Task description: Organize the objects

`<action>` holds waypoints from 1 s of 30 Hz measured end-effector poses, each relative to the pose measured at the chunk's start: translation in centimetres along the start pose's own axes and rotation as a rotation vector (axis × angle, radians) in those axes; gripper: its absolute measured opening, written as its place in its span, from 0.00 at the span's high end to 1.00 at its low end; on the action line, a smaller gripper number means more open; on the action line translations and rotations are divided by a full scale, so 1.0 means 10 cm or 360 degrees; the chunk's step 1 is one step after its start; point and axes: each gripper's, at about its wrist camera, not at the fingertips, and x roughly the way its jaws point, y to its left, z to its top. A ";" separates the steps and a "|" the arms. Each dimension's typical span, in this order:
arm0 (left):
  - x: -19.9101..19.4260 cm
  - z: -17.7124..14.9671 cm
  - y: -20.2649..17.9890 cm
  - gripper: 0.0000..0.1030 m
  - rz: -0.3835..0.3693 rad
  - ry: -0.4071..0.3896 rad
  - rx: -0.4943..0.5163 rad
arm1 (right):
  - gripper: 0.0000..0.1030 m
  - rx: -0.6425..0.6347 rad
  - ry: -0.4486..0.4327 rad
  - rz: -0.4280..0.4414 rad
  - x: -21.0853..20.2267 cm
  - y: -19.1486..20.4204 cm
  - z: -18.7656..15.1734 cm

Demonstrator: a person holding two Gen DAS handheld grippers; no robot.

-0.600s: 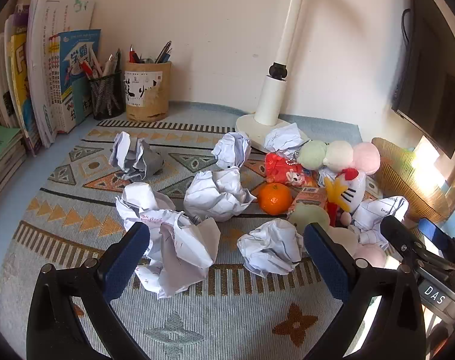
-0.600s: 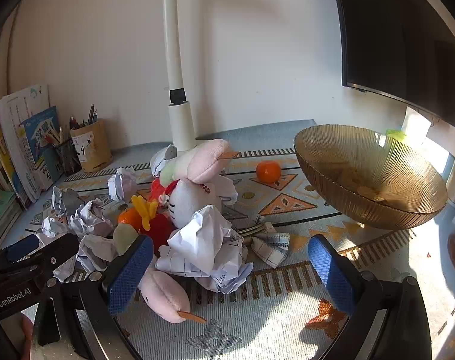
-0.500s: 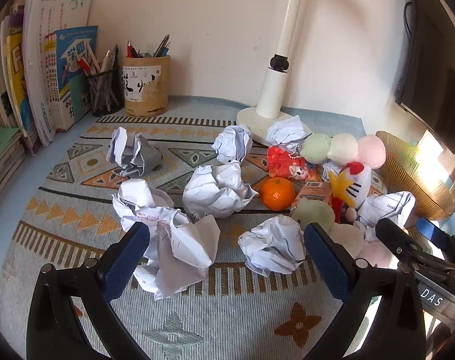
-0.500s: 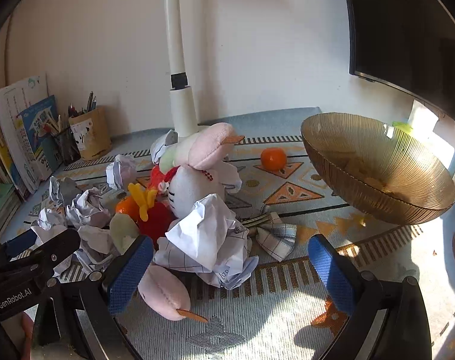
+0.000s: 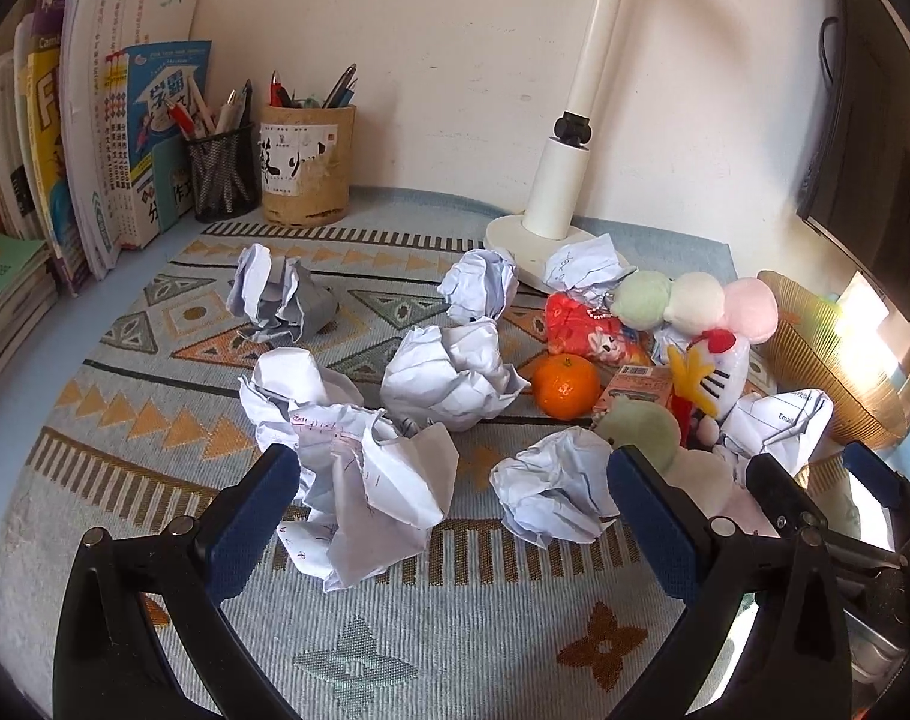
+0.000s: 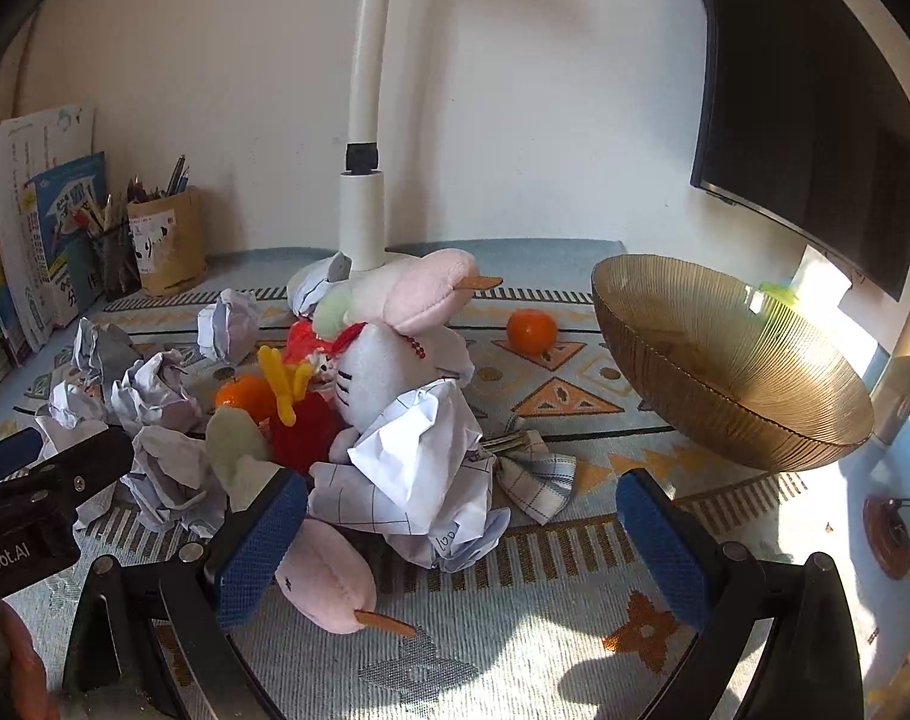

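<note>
both tongs held wide open w/ nothing gripped: left gripper (image 5: 449, 510) above crumpled paper (image 5: 371, 498), right gripper (image 6: 460, 540) near checked paper wad (image 6: 419, 468).

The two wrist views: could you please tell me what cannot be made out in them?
- Lamp: its head is cut off by the top edge in both views.
- Amber bowl: mostly hidden in the left view by glare and the edge.
- Red snack packet: partly covered by the plush toys.
- Pen holder: label print too small to read in the right view.

home study desk, books (image 5: 113, 138), pen holder (image 5: 308, 165)
</note>
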 end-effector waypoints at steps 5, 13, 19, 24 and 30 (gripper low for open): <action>-0.01 -0.01 -0.03 0.01 0.0017 -0.0012 0.0023 | 0.00 0.0013 0.0004 0.0007 -0.01 -0.01 0.00; 0.00 -0.03 -0.03 0.01 0.0017 0.0000 0.0023 | 0.00 -0.0002 0.0000 0.0002 -0.01 0.01 0.00; 0.03 -0.03 0.02 0.01 -0.0002 0.0026 -0.0033 | 0.00 -0.0002 0.0004 0.0002 0.00 0.02 -0.01; 0.04 -0.04 0.02 0.01 0.0006 0.0029 -0.0041 | 0.00 -0.0007 0.0009 0.0002 0.00 0.02 -0.01; 0.03 -0.04 -0.02 0.01 0.0014 0.0022 -0.0012 | 0.00 -0.0009 0.0010 0.0006 0.01 0.01 -0.01</action>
